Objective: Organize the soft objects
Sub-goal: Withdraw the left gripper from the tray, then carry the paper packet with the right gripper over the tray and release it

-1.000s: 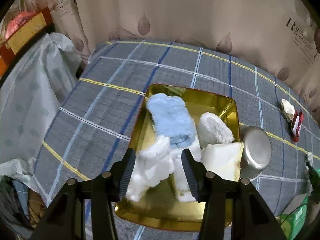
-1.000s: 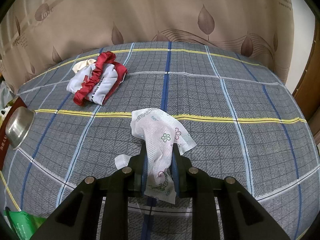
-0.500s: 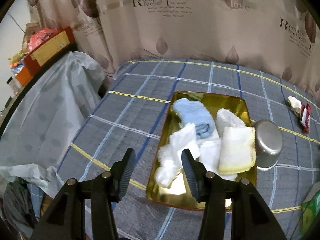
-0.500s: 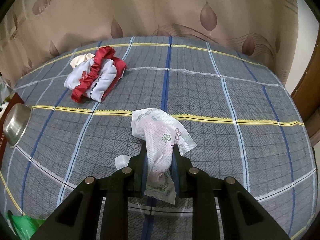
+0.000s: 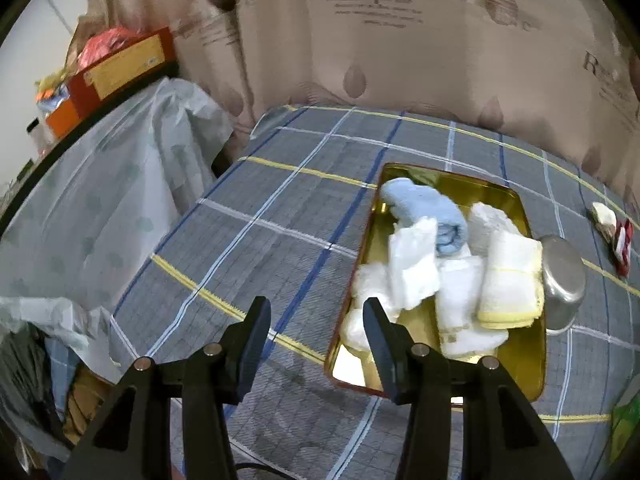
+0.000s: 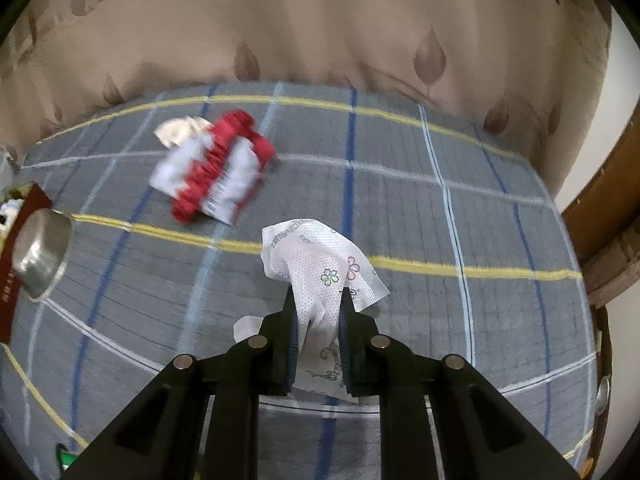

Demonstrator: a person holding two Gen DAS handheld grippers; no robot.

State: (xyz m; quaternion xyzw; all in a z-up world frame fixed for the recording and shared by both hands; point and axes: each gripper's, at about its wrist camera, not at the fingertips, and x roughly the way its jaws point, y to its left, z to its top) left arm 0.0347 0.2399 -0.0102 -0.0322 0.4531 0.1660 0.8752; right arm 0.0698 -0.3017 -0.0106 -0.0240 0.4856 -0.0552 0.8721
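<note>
Left wrist view: left hand-held gripper [image 5: 316, 330] released, empty, over the plaid-covered desk [image 5: 280, 220] beside the gold metal tray [image 5: 538, 364] of folded towels.

Right wrist view: right hand-held gripper [image 6: 318, 300] clenched on a white floral-printed tissue [image 6: 316, 264] above the desk.

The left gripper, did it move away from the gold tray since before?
Yes. The left gripper has pulled back and to the left: earlier its fingers framed the cloths in the gold tray, now mostly bare tablecloth.

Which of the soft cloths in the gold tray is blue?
The rolled blue towel at the far end of the gold tray; the other cloths there are white or cream.
</note>
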